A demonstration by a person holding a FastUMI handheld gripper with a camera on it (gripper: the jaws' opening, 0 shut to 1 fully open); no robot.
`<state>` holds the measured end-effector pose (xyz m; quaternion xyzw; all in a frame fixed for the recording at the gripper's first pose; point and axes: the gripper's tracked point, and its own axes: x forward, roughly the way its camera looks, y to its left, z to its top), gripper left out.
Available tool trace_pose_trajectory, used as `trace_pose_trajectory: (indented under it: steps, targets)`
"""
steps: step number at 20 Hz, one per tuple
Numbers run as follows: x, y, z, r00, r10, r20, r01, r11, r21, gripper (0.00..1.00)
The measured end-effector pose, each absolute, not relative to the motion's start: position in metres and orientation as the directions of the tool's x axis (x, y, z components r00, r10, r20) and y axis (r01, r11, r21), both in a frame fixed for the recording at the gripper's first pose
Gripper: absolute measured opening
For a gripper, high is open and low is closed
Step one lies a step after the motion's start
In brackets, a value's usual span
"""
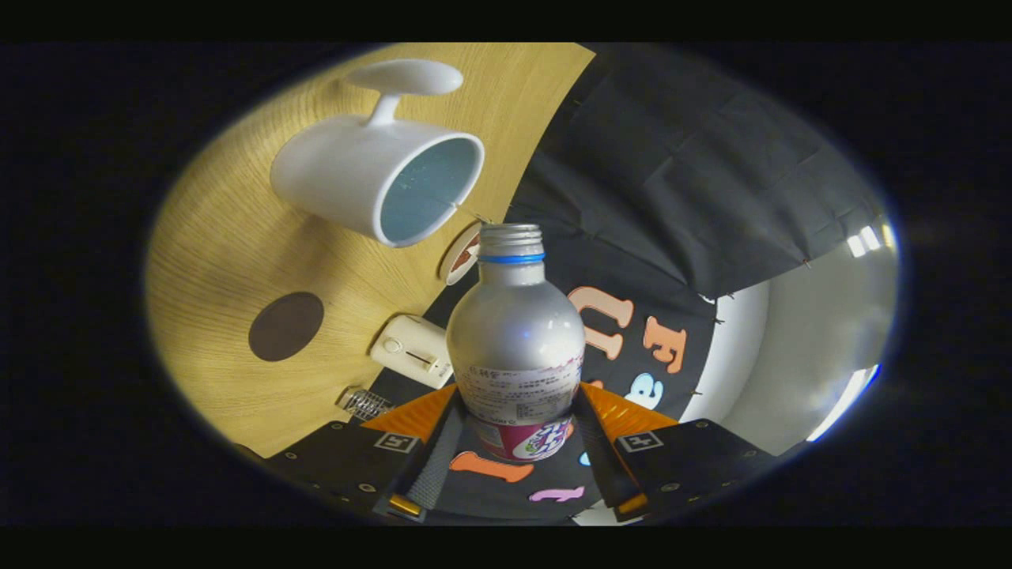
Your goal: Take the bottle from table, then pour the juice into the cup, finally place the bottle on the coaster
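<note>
A silver bottle (515, 340) with a blue neck ring and an open mouth sits between my two fingers, and my gripper (518, 423) is shut on its labelled lower body. The whole view is rolled, so the wooden table (229, 237) tilts. The bottle's mouth points toward the rim of a white cup (378, 186) with a pale blue inside, just beyond it. A thin stream runs from the mouth to the cup's rim. A round dark brown coaster (286, 325) lies on the table beside the bottle, nearer my fingers than the cup.
A small white boxy device (413, 350) and a little clear item (365, 403) lie on the table near my left finger. A round disc (462, 254) peeks out behind the bottle's neck. The booth's black cloth wall (696, 197) rises past the table's edge.
</note>
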<state>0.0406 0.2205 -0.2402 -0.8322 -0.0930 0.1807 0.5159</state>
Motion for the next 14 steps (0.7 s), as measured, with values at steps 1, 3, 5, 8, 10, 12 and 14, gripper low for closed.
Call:
trace_pose_trajectory:
  steps: [1, 3, 5, 8, 10, 12, 14]
  targets:
    - [0.04, 0.221, -0.244, 0.916, 0.34, -0.213, -0.041, -0.448, -0.893, 0.76]
    - [0.037, 0.223, -0.251, 0.912, 0.342, -0.226, -0.058, -0.436, -0.898, 0.76]
    - [0.036, 0.219, -0.263, 0.908, 0.331, -0.256, -0.119, -0.38, -0.917, 0.76]
    - [0.036, 0.216, -0.269, 0.906, 0.324, -0.273, -0.196, -0.251, -0.948, 0.76]
    - [0.039, 0.212, -0.27, 0.909, 0.306, -0.284, -0.245, -0.161, -0.956, 0.76]
    - [0.041, 0.213, -0.265, 0.908, 0.302, -0.291, -0.293, -0.039, -0.955, 0.76]
    - [0.043, 0.214, -0.264, 0.901, 0.309, -0.306, -0.349, 0.096, -0.932, 0.76]
